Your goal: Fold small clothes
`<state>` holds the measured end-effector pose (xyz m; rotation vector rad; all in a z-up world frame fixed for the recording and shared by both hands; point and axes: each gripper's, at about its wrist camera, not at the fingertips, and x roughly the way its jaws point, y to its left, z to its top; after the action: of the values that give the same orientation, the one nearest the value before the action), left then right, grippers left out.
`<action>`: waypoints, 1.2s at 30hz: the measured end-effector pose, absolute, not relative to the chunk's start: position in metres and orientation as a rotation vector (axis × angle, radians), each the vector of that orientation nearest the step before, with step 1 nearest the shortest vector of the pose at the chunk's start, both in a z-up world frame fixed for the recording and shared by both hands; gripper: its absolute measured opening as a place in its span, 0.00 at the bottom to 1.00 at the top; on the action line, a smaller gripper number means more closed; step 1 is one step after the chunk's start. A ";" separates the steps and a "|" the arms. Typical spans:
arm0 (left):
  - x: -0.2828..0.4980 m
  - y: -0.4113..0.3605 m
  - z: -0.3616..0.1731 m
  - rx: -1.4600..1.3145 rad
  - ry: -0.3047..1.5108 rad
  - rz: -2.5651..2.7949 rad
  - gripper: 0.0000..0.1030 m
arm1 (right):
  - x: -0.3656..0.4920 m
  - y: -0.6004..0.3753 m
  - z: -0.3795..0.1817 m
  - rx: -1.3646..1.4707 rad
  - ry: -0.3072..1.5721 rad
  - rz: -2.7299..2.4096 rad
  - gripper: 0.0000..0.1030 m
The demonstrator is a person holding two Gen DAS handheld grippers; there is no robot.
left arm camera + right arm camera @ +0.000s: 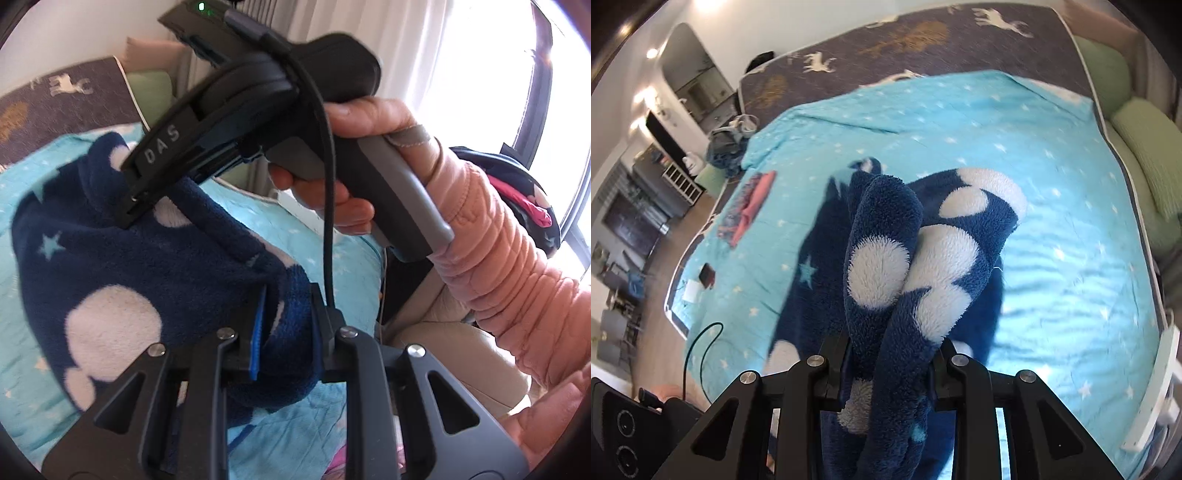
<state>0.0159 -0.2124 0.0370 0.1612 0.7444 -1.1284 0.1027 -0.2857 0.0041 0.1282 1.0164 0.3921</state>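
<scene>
Tongs status: left gripper (286,325) clamped on a bunched edge of the navy fleece garment (147,266), fabric pinched between blue pad and black finger. Right gripper (890,354) also clamped on same garment, thick fold of fleece wedged between both fingers; from left cam its tips (135,206) bite the fabric further out, up-left of left tongs. Right hand (343,173) wraps the grey handle, peach quilted sleeve (509,258) trails off to the right, black cable (328,206) hangs from right unit down toward left tongs.

Garment: navy w/ white cloud blobs + small light-blue stars, lifted off the bed at both grip pts, draping between the 2 grippers; rest sags down toward turquoise star-print blanket (1052,221) below/ahead of tongs.

Further out, right cam: folded pink/patterned item (746,210) on blanket far left of tongs, small dark item + white card (690,290) near left blanket edge. Grey deer-print mattress (905,40) beyond blanket, green cushion (1145,147) at right. Window w/ curtain behind right hand in left cam.
</scene>
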 end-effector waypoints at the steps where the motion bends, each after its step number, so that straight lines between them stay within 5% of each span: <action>1: 0.020 -0.216 0.033 0.154 0.768 -1.135 0.22 | 0.104 -0.290 0.000 0.138 1.022 0.389 0.29; 14: 0.035 -0.223 0.022 0.152 0.881 -1.174 0.24 | 0.115 -0.326 -0.057 0.278 1.045 0.434 0.31; 16: 0.034 -0.209 0.040 0.156 0.805 -1.167 0.35 | 0.112 -0.331 -0.064 0.310 1.028 0.450 0.33; 18: 0.032 -0.185 0.063 0.159 0.685 -1.090 0.62 | 0.111 -0.337 -0.070 0.332 1.023 0.455 0.35; 19: 0.034 -0.170 0.074 0.143 0.620 -1.040 0.65 | 0.111 -0.340 -0.073 0.345 1.022 0.458 0.35; 24: 0.067 -0.143 0.072 0.102 0.612 -0.834 0.66 | 0.110 -0.347 -0.078 0.382 1.011 0.471 0.37; 28: 0.078 -0.161 0.015 0.189 0.757 -0.757 0.66 | 0.105 -0.344 -0.076 0.379 0.994 0.455 0.40; 31: 0.064 -0.174 -0.006 0.289 0.703 -0.693 0.66 | 0.097 -0.352 -0.072 0.397 0.990 0.397 0.44; 36: 0.060 -0.174 -0.003 0.295 0.694 -0.700 0.70 | 0.043 -0.366 -0.034 0.327 0.854 0.242 0.35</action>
<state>0.0600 -0.1737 -0.0028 0.2953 0.6944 -0.6999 0.0432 -0.3657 -0.0341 0.3270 0.8536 0.2420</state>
